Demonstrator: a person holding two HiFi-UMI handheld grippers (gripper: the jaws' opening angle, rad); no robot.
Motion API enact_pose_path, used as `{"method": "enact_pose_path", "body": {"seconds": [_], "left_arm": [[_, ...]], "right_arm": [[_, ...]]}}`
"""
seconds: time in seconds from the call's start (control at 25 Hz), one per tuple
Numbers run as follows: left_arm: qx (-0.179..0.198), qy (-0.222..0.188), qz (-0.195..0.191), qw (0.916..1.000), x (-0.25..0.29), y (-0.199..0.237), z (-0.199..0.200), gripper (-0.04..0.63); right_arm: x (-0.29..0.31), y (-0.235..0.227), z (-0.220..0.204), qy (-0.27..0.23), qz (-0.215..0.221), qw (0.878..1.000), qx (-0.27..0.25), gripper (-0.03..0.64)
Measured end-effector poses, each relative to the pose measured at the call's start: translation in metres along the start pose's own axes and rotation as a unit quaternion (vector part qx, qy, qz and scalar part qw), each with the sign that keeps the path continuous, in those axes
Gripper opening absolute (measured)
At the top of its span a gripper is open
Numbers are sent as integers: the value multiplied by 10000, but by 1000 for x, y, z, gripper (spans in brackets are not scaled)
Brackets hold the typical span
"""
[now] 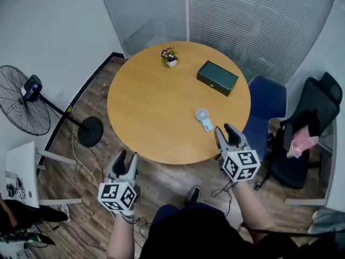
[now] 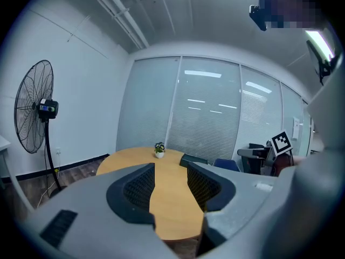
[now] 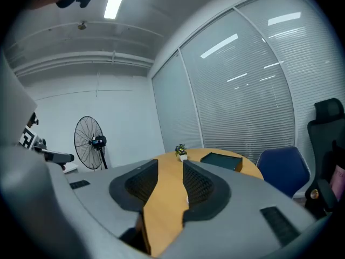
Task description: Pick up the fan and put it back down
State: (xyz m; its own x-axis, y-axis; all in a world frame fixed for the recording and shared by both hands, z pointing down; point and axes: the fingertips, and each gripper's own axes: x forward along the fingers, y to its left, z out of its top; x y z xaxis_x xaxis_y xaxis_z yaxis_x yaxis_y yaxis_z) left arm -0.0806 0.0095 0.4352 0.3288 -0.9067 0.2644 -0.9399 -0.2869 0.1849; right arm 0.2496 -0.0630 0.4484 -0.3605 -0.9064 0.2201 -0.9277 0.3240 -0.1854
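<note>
You've got a honey-tan worktop (image 1: 151, 107); on it a white fan (image 1: 204, 118), dark green box (image 1: 217, 77); beside it, one blue chair (image 1: 267, 104).

small fan (image 1: 204, 118): blade detail too small to tell, head view.
floor fan (image 1: 24, 99): cage clipped by left edge.
green box (image 2: 193, 159): near end hidden behind left gripper (image 2: 170, 169).
pink item (image 1: 303, 139) on black chair (image 1: 318, 99): too small to identify.

Round table (image 1: 145, 107) with fan (image 1: 204, 118), green box (image 1: 217, 77), seemingly potted flowers (image 1: 170, 56).
</note>
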Motion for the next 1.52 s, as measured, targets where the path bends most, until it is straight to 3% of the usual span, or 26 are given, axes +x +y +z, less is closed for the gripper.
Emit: {"method": "enact_pose_path", "body": {"seconds": [0.2, 0.44, 0.76, 1.12, 1.28, 1.52], "left_arm": [[-36, 164, 30, 9999, 31, -2, -7, 184], [-116, 319, -114, 9994, 73, 28, -8, 184], [-65, 668, -988, 9928, 150, 66, -11, 184], [-131, 1379, -1662, 9763, 196, 115, -46, 184], [-130, 1642, -1607, 9732, 203, 131, -64, 184], [-279, 1812, -1179, 9760, 214, 130, -78, 184]], "right_arm": [[34, -30, -23, 303, -23, 9994, 159, 153], [69, -47, -50, 730, -334, 9966, 162, 155], [110, -59, -70, 1017, -1159, 9879, 177, 161], [153, -67, -113, 1655, -1701, 9714, 83, 180], [167, -73, -144, 2018, -1690, 9647, 17, 189], [194, -100, -202, 2677, -1338, 9541, -141, 213]]}}
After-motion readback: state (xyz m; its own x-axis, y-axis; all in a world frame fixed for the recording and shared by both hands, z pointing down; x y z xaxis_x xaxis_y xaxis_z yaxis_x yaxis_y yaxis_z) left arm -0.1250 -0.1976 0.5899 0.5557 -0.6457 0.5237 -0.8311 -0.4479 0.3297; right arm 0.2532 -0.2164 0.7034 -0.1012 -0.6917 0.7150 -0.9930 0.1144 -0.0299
